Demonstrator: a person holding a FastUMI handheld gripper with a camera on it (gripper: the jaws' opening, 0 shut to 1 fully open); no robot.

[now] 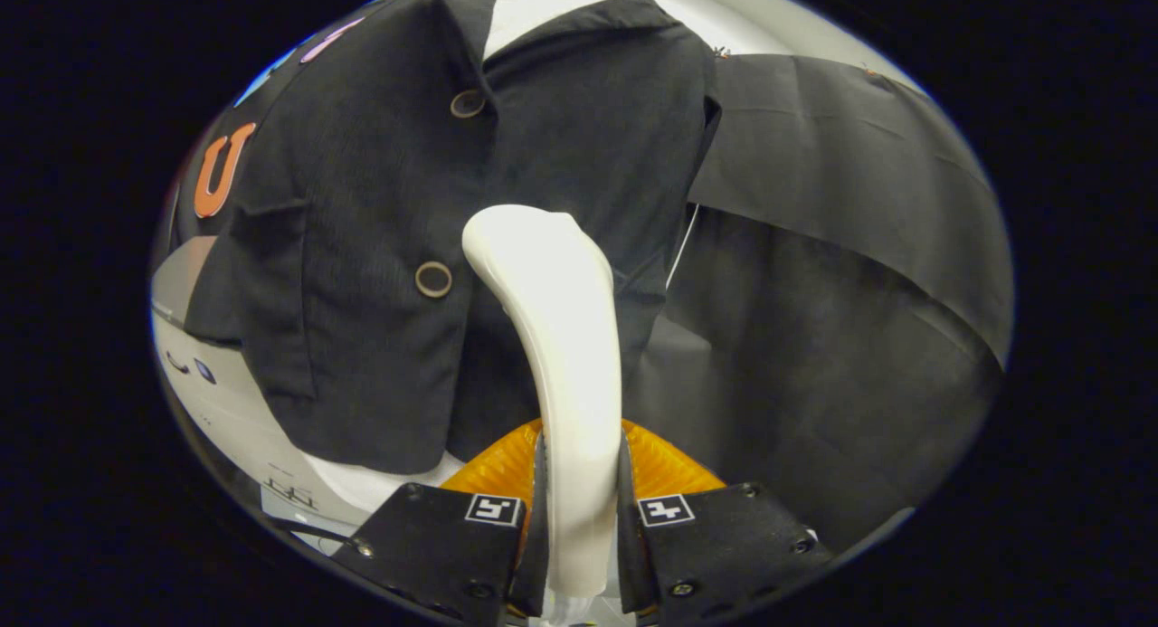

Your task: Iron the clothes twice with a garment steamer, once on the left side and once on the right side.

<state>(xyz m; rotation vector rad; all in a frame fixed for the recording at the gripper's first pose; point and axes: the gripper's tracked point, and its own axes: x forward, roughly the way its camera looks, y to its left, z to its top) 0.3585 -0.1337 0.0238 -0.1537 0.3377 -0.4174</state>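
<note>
Black cloth (841, 274) drapes the booth behind everything, with a pale wall showing above it. At the far left, below the cloth, sits a white surface (226, 401) with small dark markings. Next to it, in front of the cloth, hangs a dark jacket (362, 247) with an open collar over a white shirt (534, 7); its front carries two round buttons (433, 280), one high near the collar and one lower down. A flap pocket shows on the jacket's left part, and the hem ends just above the white surface.

Rising in front of the jacket's middle is the white handle of the garment steamer (565, 356), curving up and leftward so its rounded top lies just right of the lower button. An orange ribbed part (665, 469) of the steamer spreads out behind the handle's base. The gripper (579, 509) is clamped on that handle, both fingers pressing its sides. Right of the handle, a thin white cord (680, 247) hangs beside the jacket's edge.
</note>
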